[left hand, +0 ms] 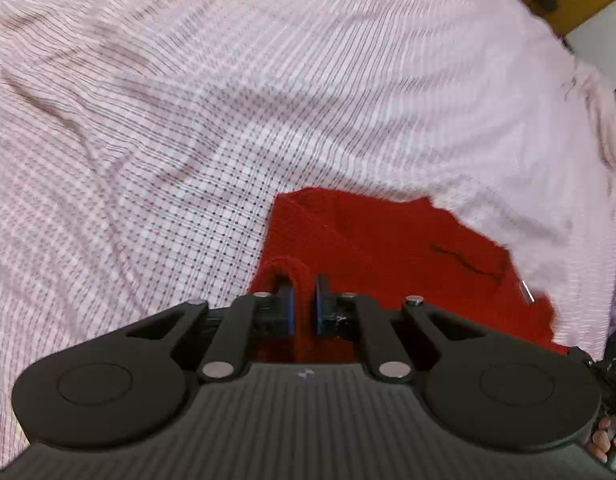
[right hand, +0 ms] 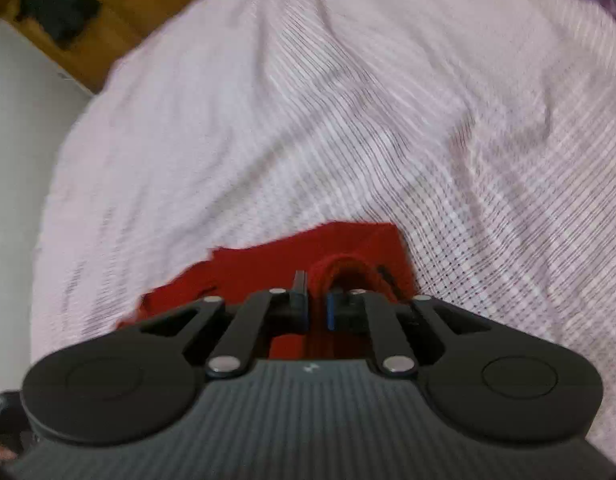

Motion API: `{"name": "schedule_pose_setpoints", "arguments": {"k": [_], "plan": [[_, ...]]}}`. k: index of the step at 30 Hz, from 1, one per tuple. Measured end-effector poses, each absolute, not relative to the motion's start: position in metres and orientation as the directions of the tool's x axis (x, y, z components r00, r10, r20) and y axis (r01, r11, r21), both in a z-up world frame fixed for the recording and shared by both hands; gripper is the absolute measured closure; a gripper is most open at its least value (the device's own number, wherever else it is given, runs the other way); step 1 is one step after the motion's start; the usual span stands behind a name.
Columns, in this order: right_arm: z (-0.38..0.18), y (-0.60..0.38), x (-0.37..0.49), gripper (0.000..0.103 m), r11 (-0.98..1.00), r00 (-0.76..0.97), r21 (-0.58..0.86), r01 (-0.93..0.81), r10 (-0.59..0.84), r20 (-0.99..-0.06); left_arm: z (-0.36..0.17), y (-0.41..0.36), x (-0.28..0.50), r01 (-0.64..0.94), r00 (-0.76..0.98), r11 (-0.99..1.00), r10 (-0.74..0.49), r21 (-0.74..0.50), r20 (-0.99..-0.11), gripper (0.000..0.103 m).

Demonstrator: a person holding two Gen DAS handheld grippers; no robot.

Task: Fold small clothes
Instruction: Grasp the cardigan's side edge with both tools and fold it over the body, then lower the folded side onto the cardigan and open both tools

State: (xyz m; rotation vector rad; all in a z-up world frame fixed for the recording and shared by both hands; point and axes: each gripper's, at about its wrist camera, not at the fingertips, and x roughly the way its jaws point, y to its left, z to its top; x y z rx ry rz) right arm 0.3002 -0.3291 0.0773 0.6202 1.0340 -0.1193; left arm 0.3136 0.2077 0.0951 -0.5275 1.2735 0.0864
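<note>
We worked over a wide checked bedsheet, pale pink and full of soft wrinkles, and on it lay the red garment, near to us and partly lifted. It looked folded at least once already, because one layer lay flat under the edge that we held, so we judged the fold as half done; the held edge was not yet laid down and nothing was smoothed. The left gripper was closed on a red fold of the cloth, and the right gripper pinched another bunch of the same garment. The left view alone showed a dark mark and a small white tag on the cloth; the right view alone showed a dark object on a wooden floor beyond the bed.
</note>
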Motion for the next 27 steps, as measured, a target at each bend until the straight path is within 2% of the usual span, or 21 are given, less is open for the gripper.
{"name": "schedule_pose_setpoints", "arguments": {"k": [5,9,10,11,13,15,22,27], "plan": [[0.065,-0.331,0.305,0.080,0.803,0.488,0.427,0.416,0.200,-0.850,0.088,0.204,0.326,-0.329,0.275,0.893,-0.222,-0.308,-0.936,0.088],[0.085,-0.331,0.290,0.058,0.817,0.515,0.435,0.379,0.204,-0.833,0.096,0.206,0.323,-0.302,0.274,0.897,-0.242,-0.322,-0.931,0.085],[0.090,-0.331,0.285,0.057,0.822,0.525,0.434,0.368,0.201,-0.827,0.099,0.206,0.322,-0.304,0.278,0.894,-0.248,-0.330,-0.928,0.078],[0.094,-0.331,0.282,0.057,0.827,0.531,0.432,0.360,0.199,-0.824,0.104,0.207,0.321,-0.307,0.281,0.891,-0.252,-0.335,-0.926,0.076],[0.098,-0.331,0.277,0.057,0.836,0.536,0.429,0.342,0.201,-0.820,0.112,0.208,0.320,-0.306,0.288,0.891,-0.250,-0.336,-0.924,0.058],[0.100,-0.328,0.273,0.057,0.851,0.529,0.415,0.323,0.201,-0.824,0.126,0.206,0.318,-0.281,0.306,0.910,-0.218,-0.306,-0.927,0.047],[0.105,-0.307,0.264,0.057,0.915,0.505,0.332,0.230,0.180,-0.844,0.163,0.196,0.316,-0.175,0.352,0.953,-0.173,-0.247,-0.920,0.043],[0.102,-0.293,0.268,0.058,0.951,0.479,0.276,0.137,0.180,-0.859,0.162,0.180,0.313,-0.095,0.345,0.975,-0.157,-0.201,-0.925,0.043]]}}
